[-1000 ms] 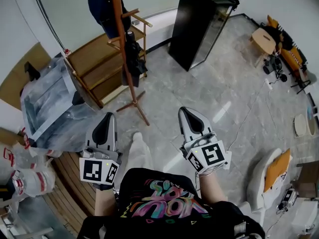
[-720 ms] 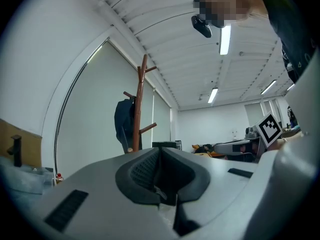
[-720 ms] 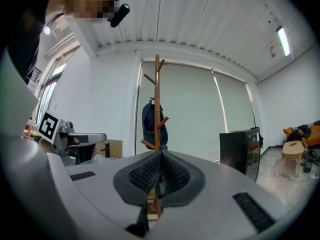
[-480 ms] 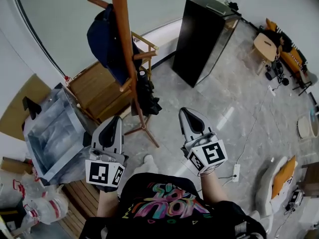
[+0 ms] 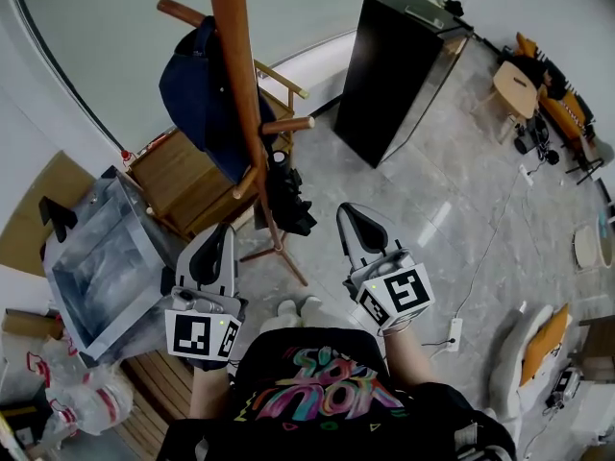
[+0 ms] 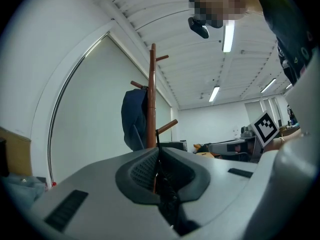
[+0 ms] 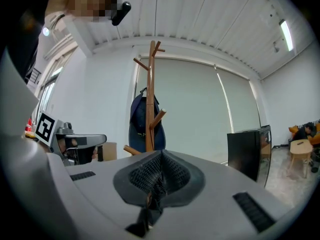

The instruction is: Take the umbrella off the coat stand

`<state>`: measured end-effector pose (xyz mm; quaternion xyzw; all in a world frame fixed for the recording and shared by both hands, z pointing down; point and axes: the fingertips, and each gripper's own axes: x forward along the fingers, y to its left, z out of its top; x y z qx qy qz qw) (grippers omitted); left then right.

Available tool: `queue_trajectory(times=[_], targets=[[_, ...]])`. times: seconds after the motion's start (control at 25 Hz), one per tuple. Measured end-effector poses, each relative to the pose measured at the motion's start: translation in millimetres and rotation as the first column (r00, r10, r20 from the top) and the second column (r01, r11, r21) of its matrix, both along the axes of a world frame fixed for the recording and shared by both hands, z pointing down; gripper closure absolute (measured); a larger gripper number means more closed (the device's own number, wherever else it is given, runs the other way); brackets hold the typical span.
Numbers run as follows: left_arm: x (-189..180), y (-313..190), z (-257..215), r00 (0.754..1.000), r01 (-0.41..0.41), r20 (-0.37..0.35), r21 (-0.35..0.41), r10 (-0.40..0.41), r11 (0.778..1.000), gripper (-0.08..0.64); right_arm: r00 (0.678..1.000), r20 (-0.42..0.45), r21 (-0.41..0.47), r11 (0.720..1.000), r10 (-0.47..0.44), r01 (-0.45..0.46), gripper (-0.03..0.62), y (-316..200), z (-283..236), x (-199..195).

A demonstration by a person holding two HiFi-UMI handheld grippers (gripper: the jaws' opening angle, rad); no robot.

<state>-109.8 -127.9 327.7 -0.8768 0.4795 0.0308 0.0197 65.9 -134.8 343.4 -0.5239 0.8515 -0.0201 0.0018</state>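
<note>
A tall wooden coat stand (image 5: 240, 84) rises just ahead of me in the head view. A dark blue jacket (image 5: 197, 94) hangs on its left side, and a folded black umbrella (image 5: 286, 195) hangs low on its right side by a peg. My left gripper (image 5: 219, 230) is shut and empty, a short way below and left of the umbrella. My right gripper (image 5: 348, 209) is also shut and empty, to the umbrella's right. Both point level at the stand (image 6: 151, 94), which shows over the shut jaws in the left gripper view and again (image 7: 150, 94) in the right gripper view.
A black cabinet (image 5: 399, 60) stands right of the stand. A wooden rack (image 5: 187, 176) and a plastic-wrapped grey unit (image 5: 101, 267) lie to the left. A power strip (image 5: 454, 332) and its cable lie on the tiled floor at right, with a stool (image 5: 514, 80) far right.
The coat stand and umbrella have come much nearer as the person walked up with both grippers held forward. Both grippers stay shut and empty.
</note>
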Motion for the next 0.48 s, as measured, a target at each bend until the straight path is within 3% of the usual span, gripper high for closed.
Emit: queue_trajectory(times=[0.48], targets=[[6,-20,16,0.997,0.071,-0.004,-0.043,-0.071,0.997,0.528,0.996,-0.007,-0.019,0.996,-0.093,0.092,0.577,-35,8,3]])
